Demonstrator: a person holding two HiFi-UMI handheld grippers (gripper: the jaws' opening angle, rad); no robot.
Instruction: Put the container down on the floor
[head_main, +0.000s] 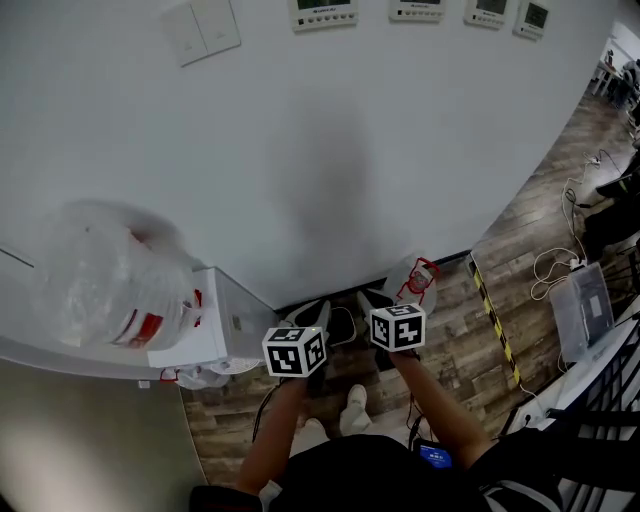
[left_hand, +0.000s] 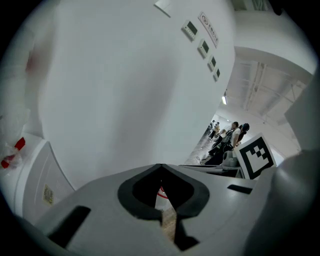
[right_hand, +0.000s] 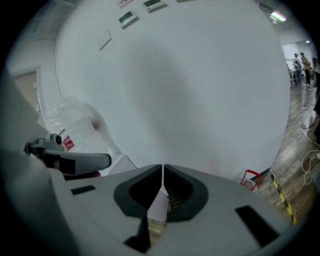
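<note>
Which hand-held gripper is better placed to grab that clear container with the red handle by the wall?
Right, probably. The container sits on the floor just beyond the right hand-held gripper; the left hand-held gripper is farther over. Both are shut.

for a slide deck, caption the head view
Shut, empty left gripper and right gripper over the wood floor, a clear container standing by the white wall.
</note>
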